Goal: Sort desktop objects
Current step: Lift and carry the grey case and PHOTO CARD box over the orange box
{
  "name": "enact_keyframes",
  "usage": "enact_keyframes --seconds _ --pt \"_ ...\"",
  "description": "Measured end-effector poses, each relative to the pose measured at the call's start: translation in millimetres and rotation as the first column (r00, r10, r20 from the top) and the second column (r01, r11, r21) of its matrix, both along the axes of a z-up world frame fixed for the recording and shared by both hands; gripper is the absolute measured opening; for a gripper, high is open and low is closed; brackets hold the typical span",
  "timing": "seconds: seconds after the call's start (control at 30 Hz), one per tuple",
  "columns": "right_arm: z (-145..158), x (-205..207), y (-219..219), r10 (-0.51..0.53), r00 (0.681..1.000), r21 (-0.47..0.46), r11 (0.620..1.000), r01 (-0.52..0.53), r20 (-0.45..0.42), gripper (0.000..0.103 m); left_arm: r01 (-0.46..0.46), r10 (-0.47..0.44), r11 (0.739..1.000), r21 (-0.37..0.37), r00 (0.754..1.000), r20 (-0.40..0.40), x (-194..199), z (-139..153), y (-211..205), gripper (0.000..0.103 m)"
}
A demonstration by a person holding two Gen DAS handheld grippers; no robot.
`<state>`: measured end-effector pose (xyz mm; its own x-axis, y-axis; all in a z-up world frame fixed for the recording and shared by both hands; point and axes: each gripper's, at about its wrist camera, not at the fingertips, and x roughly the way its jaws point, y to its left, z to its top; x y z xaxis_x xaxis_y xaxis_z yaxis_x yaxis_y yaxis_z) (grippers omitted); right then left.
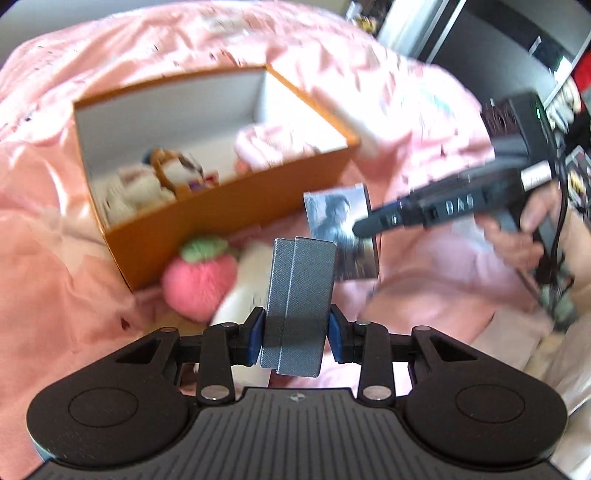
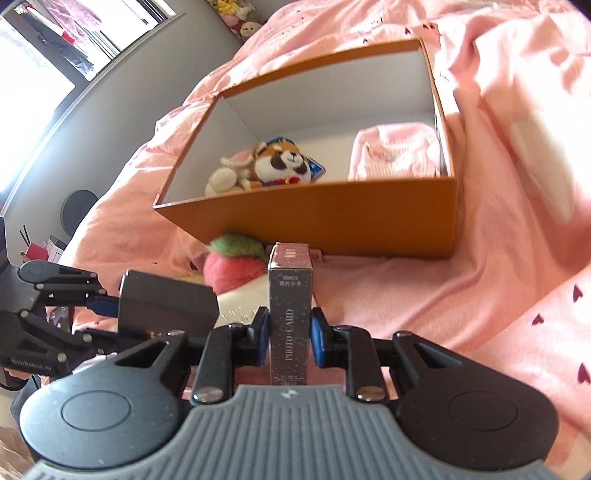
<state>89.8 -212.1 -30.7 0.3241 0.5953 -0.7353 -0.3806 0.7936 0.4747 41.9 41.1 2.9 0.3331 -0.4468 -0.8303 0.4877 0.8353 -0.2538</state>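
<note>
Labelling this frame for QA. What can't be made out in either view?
- Left wrist view: toys in the orange box are motion-blurred; only a pale plush shape reads.
- Left wrist view: white object beside the strawberry plush is hidden by the grey case in the left claw.
- Right wrist view: box floor near side is hidden by its front wall.

This is looking like a bedroom in a home. A soft pink blanket with little dark hearts is covering the bed. An orange box is sitting on it, and a raccoon plush toy and a folded pink cloth are lying inside. A strawberry plush is resting beside the box. More stuffed toys are sitting far back by the gray wall. Sunlight is coming in through a window.
</note>
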Motion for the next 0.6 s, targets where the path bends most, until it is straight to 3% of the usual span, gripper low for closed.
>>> enact_keyframes --seconds 0.33,0.6 --pt "61.0 19.0 -10.7 -0.052 0.982 0.057 0.998 0.042 0.179 0.025 -0.125 0.147 0.984 -0.123 0.972 0.183 38.6 62.7 -1.8 0.04" --pt "77.7 74.7 -5.6 -0.141 0.945 0.007 0.989 0.146 0.294 0.025 -0.23 0.257 0.964 -0.134 0.935 0.244 102.6 67.4 -19.8 0.04"
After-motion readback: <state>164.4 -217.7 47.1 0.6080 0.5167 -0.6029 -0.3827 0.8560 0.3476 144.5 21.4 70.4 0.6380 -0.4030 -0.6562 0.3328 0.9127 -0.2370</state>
